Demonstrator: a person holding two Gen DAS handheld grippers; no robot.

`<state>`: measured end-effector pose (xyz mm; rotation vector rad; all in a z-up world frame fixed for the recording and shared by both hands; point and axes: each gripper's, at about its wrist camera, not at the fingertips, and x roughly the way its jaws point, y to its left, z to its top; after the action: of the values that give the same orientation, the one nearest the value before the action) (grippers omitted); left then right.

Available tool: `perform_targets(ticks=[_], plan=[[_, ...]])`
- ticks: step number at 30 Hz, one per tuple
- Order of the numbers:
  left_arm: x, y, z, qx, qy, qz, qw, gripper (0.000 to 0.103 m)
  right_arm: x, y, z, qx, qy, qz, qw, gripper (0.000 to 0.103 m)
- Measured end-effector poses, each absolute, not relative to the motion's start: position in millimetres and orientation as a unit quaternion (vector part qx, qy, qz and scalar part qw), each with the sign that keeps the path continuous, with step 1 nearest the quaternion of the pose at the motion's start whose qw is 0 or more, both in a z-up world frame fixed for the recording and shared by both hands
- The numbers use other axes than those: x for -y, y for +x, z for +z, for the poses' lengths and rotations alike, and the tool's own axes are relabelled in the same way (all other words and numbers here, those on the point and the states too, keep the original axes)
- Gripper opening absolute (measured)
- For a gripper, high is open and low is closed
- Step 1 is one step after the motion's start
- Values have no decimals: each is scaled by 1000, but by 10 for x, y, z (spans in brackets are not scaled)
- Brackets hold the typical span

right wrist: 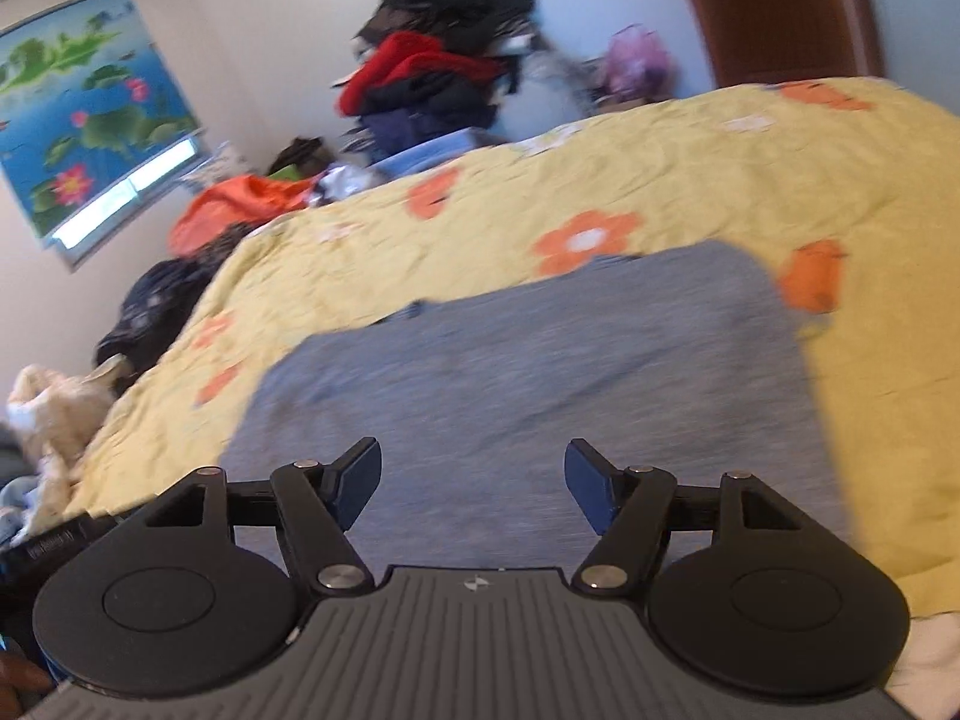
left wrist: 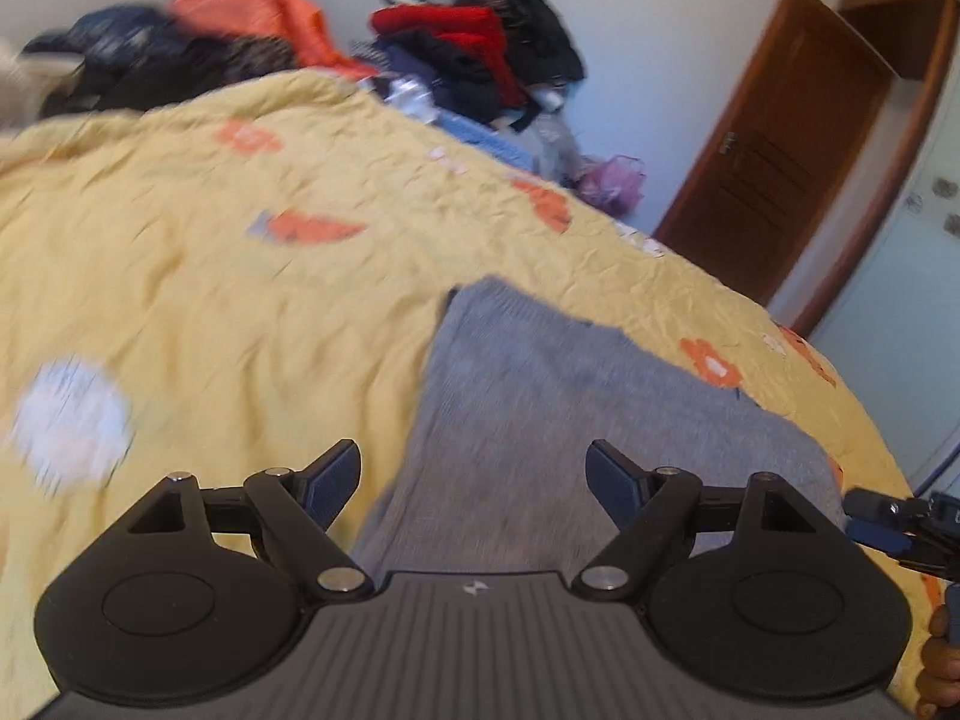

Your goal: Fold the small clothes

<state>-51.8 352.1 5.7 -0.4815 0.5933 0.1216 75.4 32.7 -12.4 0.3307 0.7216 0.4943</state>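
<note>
Between folds: grey garment (right wrist: 528,384) flat on the yellow bedspread (left wrist: 180,276), near its front edge. Left hand-held gripper (left wrist: 474,477) and right hand-held gripper (right wrist: 474,474) both released, empty, above the garment. Next, likely: pinch an edge.

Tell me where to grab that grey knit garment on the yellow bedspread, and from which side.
Take the grey garment by its two near corners, coming in low from the near edge of the bed. It lies flat on the yellow bedspread, so only its edges offer a pinch. Both the left tool and the right tool are open over that near edge, probably well placed.
</note>
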Motion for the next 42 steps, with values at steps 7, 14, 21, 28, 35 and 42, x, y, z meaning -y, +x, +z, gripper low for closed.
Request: perform_targets(ticks=[7, 14, 21, 28, 35, 42], plan=[[-3631, -791, -161, -326, -330, 61, 884, 82, -1537, 1514, -108, -414, 179, 316, 835, 71], [-3829, -915, -364, -298, -479, 12, 826, 83, -1632, 1319, -171, -436, 162, 330, 821, 69], [-3883, -764, -461, -255, -547, 5, 797, 83, -1187, 1007, -129, -426, 198, 329, 819, 71], [-3804, -663, -577, -257, -540, 73, 798, 21, -1624, 1355, 116, -428, 164, 355, 815, 72], [-3300, -661, -237, -220, -311, 82, 921, 6, -2840, 1937, 266, -529, 33, 380, 758, 73], [-2945, -628, -88, -202, -201, 40, 958, 6, -3267, 2062, 99, -580, -66, 355, 730, 71]])
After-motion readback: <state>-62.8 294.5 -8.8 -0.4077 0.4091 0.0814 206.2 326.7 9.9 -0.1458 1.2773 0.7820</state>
